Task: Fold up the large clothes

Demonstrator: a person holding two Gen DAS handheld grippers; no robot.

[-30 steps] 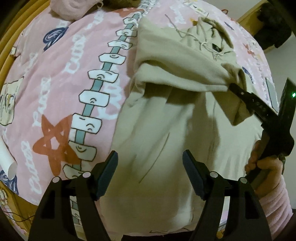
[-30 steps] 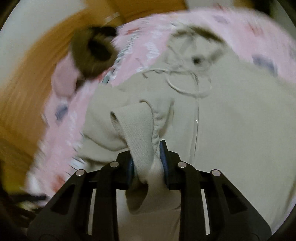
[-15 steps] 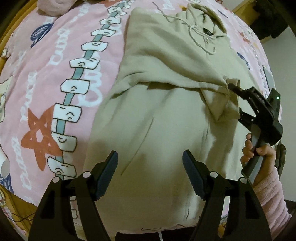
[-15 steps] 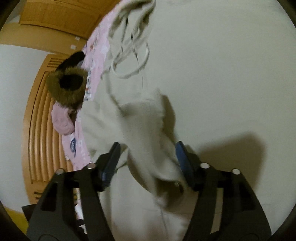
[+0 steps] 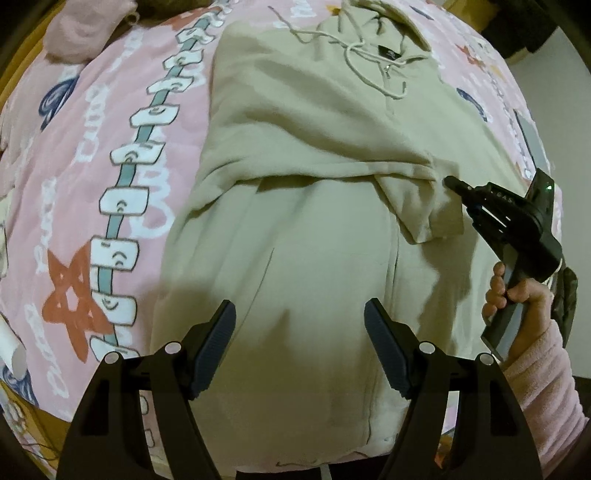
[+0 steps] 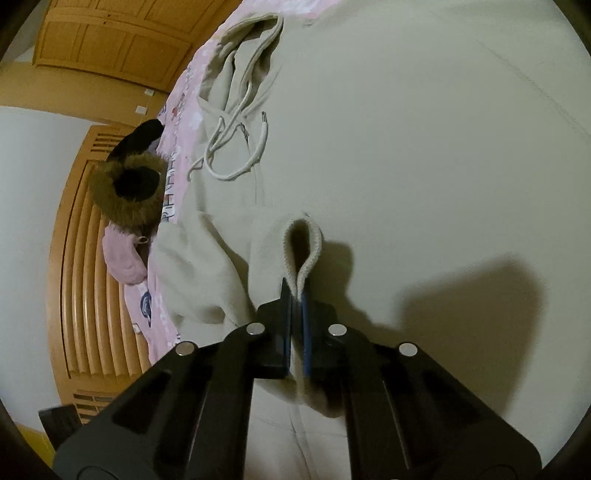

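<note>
A beige hoodie (image 5: 314, 229) lies face up on the bed, its hood and drawstrings (image 5: 369, 74) at the far end. One sleeve (image 5: 314, 147) is folded across the chest, and its ribbed cuff (image 5: 428, 218) rests on the right side of the body. My right gripper (image 5: 448, 181) is held in a hand in a pink sleeve (image 5: 524, 299). In the right wrist view my right gripper (image 6: 295, 291) is shut on that cuff (image 6: 303, 243), which loops out beyond the pads. My left gripper (image 5: 299, 306) hovers open over the hoodie's lower body with nothing between its fingers.
A pink patterned bedspread (image 5: 92, 147) covers the bed. A pink fluffy item (image 5: 81, 33) and a brown and black furry thing (image 6: 129, 184) lie near the slatted wooden headboard (image 6: 85, 277). A white tube (image 5: 11, 350) sits at the left edge.
The right gripper carried the sleeve across and down onto the chest, opened around the cuff, then shut on it again. The left gripper drifted over the hoodie, still open.
</note>
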